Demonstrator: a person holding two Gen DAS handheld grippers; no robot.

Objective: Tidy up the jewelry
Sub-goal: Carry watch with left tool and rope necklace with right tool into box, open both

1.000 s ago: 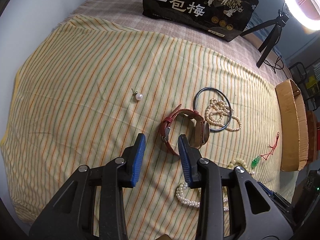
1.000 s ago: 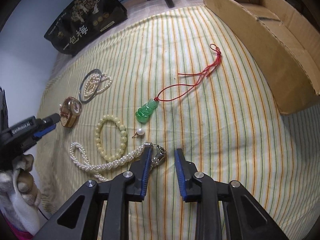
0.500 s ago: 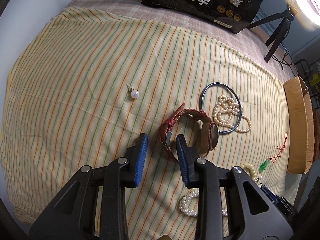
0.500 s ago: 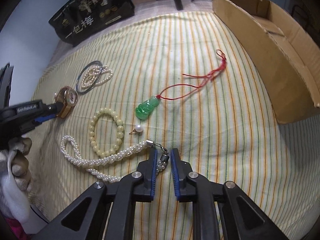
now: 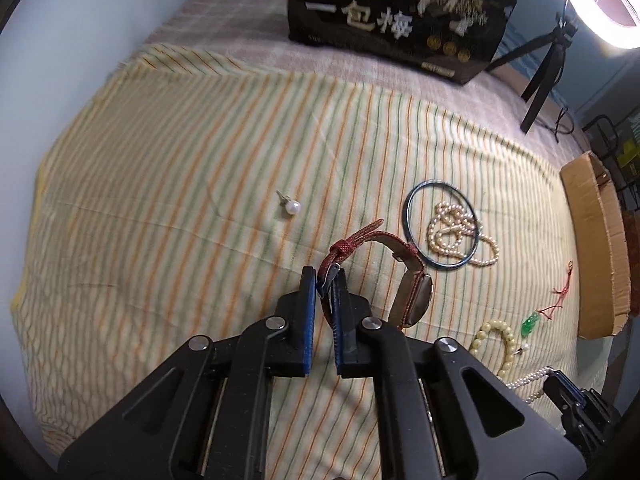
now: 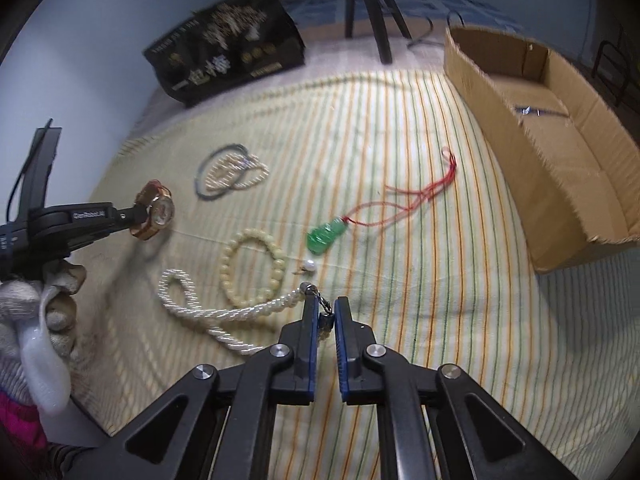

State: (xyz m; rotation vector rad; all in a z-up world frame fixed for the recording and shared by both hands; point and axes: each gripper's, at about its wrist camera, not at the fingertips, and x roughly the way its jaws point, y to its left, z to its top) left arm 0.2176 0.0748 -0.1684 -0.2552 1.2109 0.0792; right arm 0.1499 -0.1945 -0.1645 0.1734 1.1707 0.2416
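My left claw (image 5: 323, 280) is clamped on the buckle end of the red-strapped, gold-cased wristwatch (image 5: 414, 294), and in the right wrist view the watch (image 6: 157, 214) hangs clear of the yellow striped cloth (image 5: 180, 160), its round face turned toward me. My right claw (image 6: 325, 312) is pinched on the metal clasp of the twisted white pearl rope necklace (image 6: 208, 314), whose loops trail off to the left across the cloth.

I take the green jade pendant on a red cord (image 6: 326, 234) as my landmark. Just below it lies a single pearl earring (image 6: 309, 267), and to the lower left of it sits the cream bead bracelet (image 6: 252, 268), touching the rope necklace at its lower edge. Up and to the left of the pendant, the dark thin bangle (image 6: 218, 176) overlaps a small pearl strand (image 6: 240, 170). To the right of the pendant, well apart, stands the open cardboard box (image 6: 552, 184). Far behind it leans a black printed snack bag (image 6: 228, 60).

In the left wrist view a second pearl earring (image 5: 291, 206) rests alone, left of the bangle (image 5: 440, 224)
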